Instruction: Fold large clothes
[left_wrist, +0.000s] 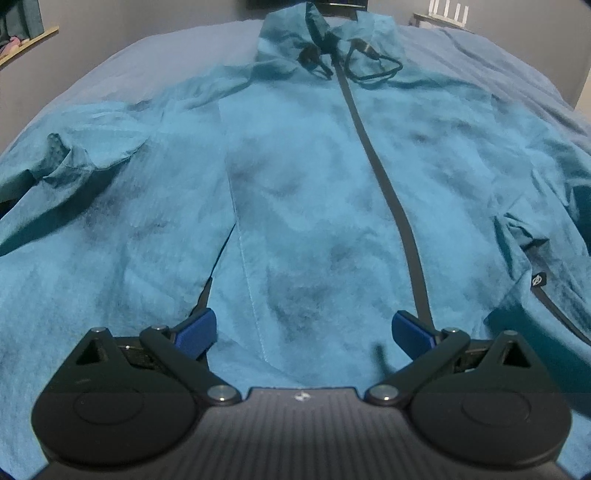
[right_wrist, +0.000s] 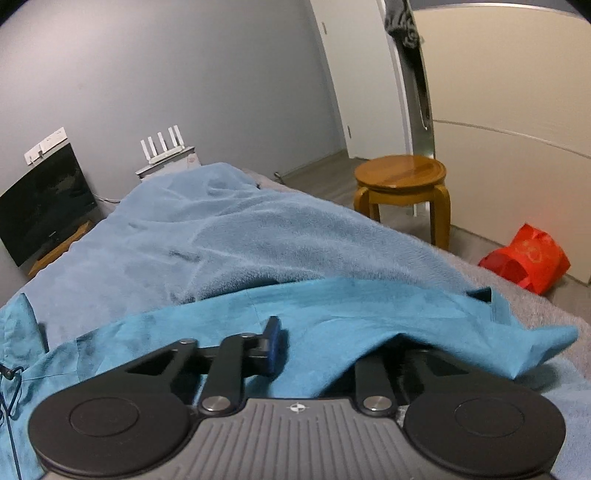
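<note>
A teal zip-up jacket (left_wrist: 303, 192) lies front-up and spread out on a bed, its dark zipper (left_wrist: 384, 192) running up to the collar and its black drawcords (left_wrist: 369, 66). My left gripper (left_wrist: 304, 326) hovers over the jacket's hem, open, its blue pads (left_wrist: 197, 330) far apart with nothing pinched between them. In the right wrist view my right gripper (right_wrist: 310, 345) is shut on a fold of the jacket's fabric (right_wrist: 369, 317). Its left finger (right_wrist: 273, 345) shows, while the other finger is hidden under the draped cloth.
A light blue fleece blanket (right_wrist: 240, 236) covers the bed. Off its right side stand a round wooden stool (right_wrist: 400, 177) and a red bag (right_wrist: 524, 258) on the floor. A dark screen (right_wrist: 44, 199) and a white router (right_wrist: 162, 147) stand by the far wall.
</note>
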